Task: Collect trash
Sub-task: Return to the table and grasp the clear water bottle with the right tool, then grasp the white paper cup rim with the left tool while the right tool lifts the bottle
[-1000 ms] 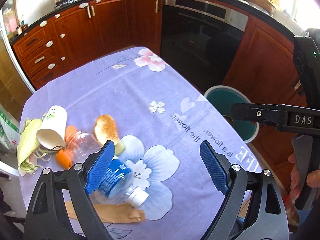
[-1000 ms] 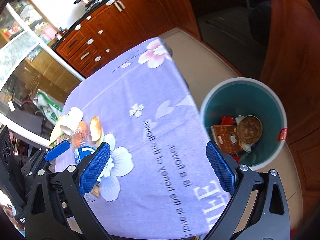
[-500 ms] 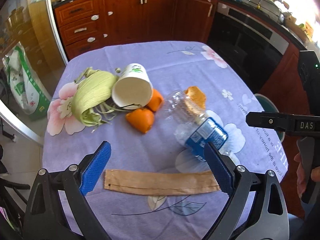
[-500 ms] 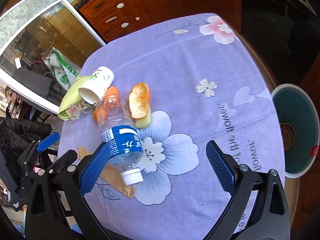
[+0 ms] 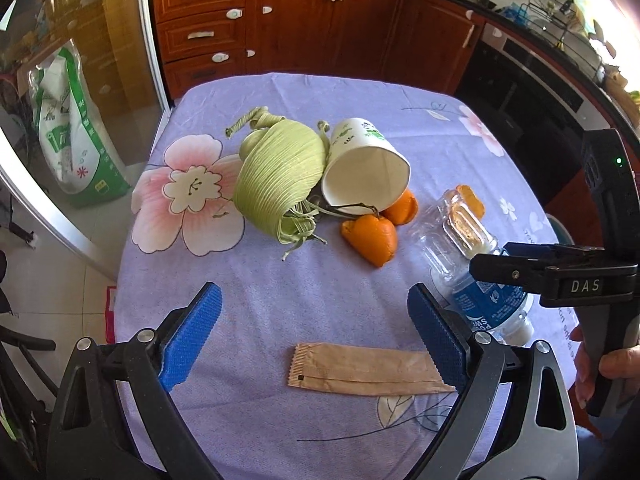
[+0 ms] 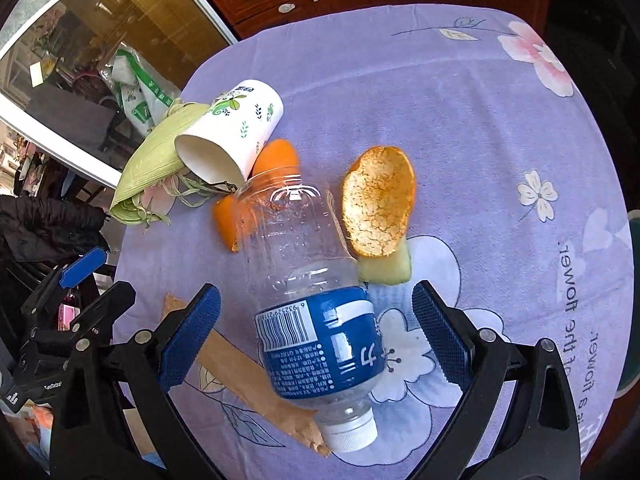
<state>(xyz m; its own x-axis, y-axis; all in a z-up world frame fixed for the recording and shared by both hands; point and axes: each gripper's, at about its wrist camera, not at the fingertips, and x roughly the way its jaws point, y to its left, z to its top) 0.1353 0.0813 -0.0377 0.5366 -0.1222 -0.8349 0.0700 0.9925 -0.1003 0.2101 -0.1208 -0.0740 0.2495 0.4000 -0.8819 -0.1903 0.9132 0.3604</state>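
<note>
Nearest the left gripper (image 5: pixel 312 330), one brown paper sleeve (image 5: pixel 362 368) is lying flat on the cloth, its right end sitting just under that gripper's right blue pad (image 5: pixel 438 332). One clear plastic bottle (image 6: pixel 316 312) with a blue label is lying on its side between the fingers of the right gripper (image 6: pixel 314 334), white cap toward the camera and resting over one end of the sleeve. Beyond the bottle, two orange peel pieces (image 5: pixel 370 234) are sitting close together, and a third peel (image 6: pixel 378 208), pith side up, is lying just beside the bottle with one pale green rind scrap (image 6: pixel 386 268) touching its near edge. Farther still, one white paper cup (image 5: pixel 364 172) is lying on its side, leaning against one heap of corn husk (image 5: pixel 278 176).

All of this is resting on a table under a lilac tablecloth (image 5: pixel 320 100) printed with flowers (and a line of lettering along the right side). Behind it, red-brown kitchen cabinets (image 5: pixel 280 20) are lining the wall, with a green-and-white sack (image 5: pixel 72 132) standing behind a glass door at left.

Both grippers are standing wide apart, holding nothing; whether the right one's pads are touching the bottle cannot be told.
</note>
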